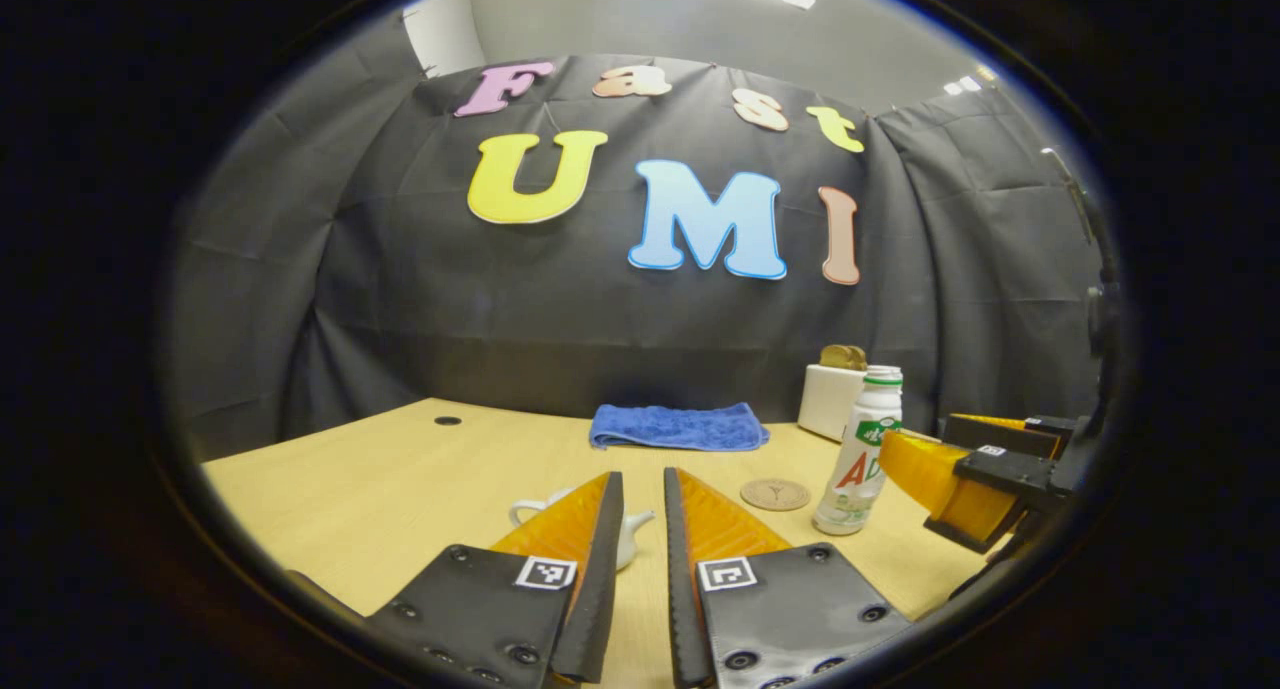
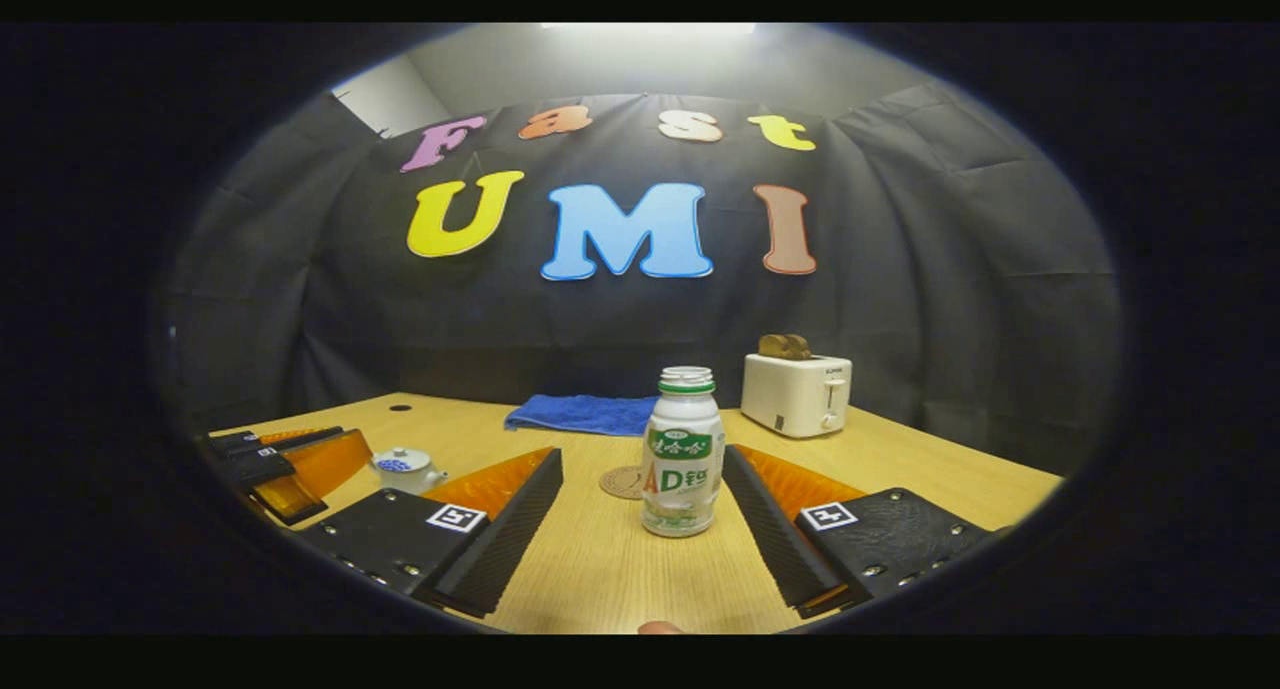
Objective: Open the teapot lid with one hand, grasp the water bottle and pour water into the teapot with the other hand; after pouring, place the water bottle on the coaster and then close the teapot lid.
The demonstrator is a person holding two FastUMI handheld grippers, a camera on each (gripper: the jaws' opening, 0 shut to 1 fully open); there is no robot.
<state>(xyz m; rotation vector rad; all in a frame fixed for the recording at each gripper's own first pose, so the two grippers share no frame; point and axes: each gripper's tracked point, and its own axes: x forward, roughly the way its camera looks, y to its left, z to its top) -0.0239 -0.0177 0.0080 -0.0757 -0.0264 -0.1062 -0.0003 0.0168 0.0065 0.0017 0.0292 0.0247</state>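
Basically, upright water bottle (image 2: pixel 682 454) stood dead ahead of the wide-open right gripper (image 2: pixel 640 509); left gripper (image 1: pixel 640 529), fingers narrow and empty, faced the teapot (image 1: pixel 630 529).

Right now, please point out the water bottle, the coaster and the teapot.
water bottle (image 2: pixel 682 466): right gripper view, on its label.
coaster (image 1: pixel 775 494): left gripper view, its centre.
teapot (image 2: pixel 403 466): right gripper view, on its lid.

Left gripper (image 1: pixel 640 529) and right gripper (image 2: pixel 640 509): ribbed wedge-shaped jaws with serrated inner edges, on dark screw-fastened plates, each bearing a square black-and-white marker
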